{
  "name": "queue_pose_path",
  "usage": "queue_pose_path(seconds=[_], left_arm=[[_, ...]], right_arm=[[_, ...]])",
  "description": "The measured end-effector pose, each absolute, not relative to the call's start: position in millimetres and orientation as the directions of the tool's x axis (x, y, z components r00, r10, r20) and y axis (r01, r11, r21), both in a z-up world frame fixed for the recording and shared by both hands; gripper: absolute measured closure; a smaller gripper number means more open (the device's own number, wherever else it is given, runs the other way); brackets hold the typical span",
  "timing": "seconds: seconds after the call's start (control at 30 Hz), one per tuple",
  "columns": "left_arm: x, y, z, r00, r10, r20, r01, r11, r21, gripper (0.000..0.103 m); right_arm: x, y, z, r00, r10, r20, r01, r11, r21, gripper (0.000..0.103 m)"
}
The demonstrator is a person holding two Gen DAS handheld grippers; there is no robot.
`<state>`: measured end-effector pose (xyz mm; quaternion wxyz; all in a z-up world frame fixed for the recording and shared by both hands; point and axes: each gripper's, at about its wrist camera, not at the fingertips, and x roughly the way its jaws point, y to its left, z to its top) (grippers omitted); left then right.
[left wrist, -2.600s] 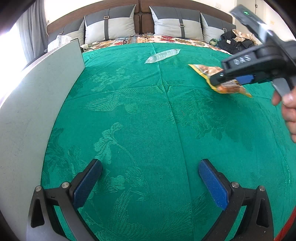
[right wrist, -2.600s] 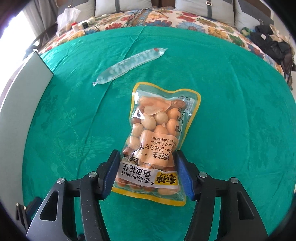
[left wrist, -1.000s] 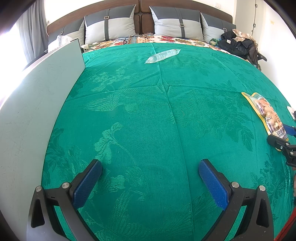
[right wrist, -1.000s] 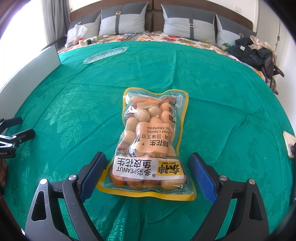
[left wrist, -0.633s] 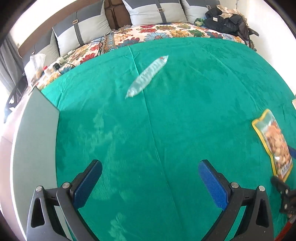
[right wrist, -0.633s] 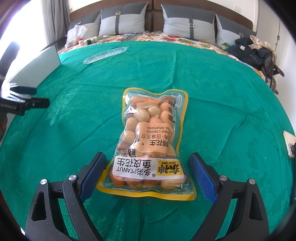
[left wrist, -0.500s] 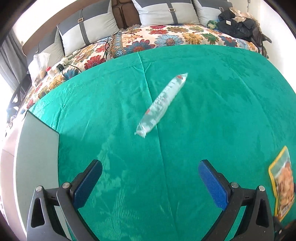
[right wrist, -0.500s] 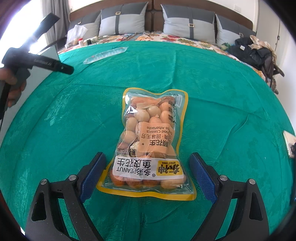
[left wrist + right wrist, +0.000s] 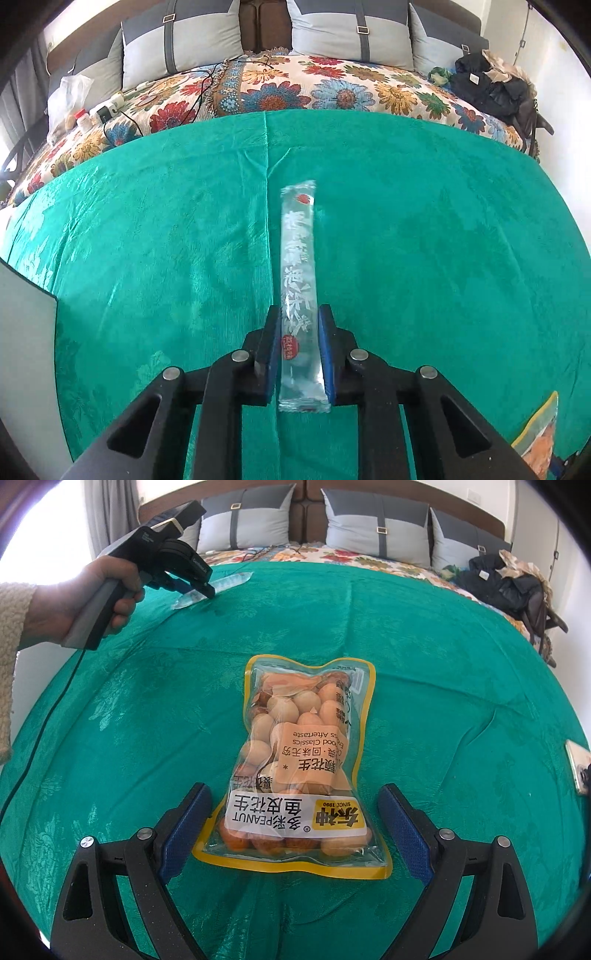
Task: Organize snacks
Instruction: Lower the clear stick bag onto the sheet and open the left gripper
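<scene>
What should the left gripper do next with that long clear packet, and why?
Probably lift it gently. The left gripper is shut on the near end of the packet, whose far end lies on the green cloth. The peanut bag lies between the open right gripper.

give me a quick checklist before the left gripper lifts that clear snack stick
1. Left gripper shut on the clear snack stick: ok, both pads flank its near end.
2. Grip centred along the stick: not ok, most of its length juts out ahead of the pads and may droop.
3. Stick free of other things on the green bedspread: ok.
4. Peanut bag out of the way: ok, lying flat apart from the stick.
5. Right gripper clear: ok, open, pads either side of the bag, not pressing it.
6. Drop-off spot: cannot tell.
</scene>
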<state>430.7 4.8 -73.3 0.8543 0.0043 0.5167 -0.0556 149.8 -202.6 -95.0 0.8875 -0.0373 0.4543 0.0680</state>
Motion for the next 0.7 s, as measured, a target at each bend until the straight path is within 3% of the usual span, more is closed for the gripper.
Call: queue_pose_path(seconds=[0.1, 0.43, 0.57, 0.63, 0.7], left_arm=[[391, 19, -68, 0.448, -0.146, -0.882, 0.084, 0.989, -0.121, 0.085], [179, 41, -61, 0.446, -0.202, -0.872, 0.055, 0.979, -0.199, 0.084], [135, 37, -76, 0.463, -0.204, -0.863, 0.031, 0.976, -0.215, 0.082], [128, 37, -76, 0.51, -0.216, -0.832, 0.031, 0.972, -0.233, 0.059], [133, 34, -79, 0.527, -0.217, -0.821, 0.025, 0.97, -0.241, 0.015]], right_arm=[[150, -203, -95, 0.578, 0.087, -0.811, -0.154, 0.988, -0.004, 0.009], [150, -203, -95, 0.578, 0.086, -0.812, -0.154, 0.988, -0.005, 0.009], [150, -203, -95, 0.578, 0.084, -0.812, -0.152, 0.988, -0.006, 0.009], [149, -204, -94, 0.578, 0.083, -0.812, -0.15, 0.989, -0.006, 0.009], [149, -204, -94, 0.578, 0.083, -0.812, -0.151, 0.989, -0.006, 0.009]])
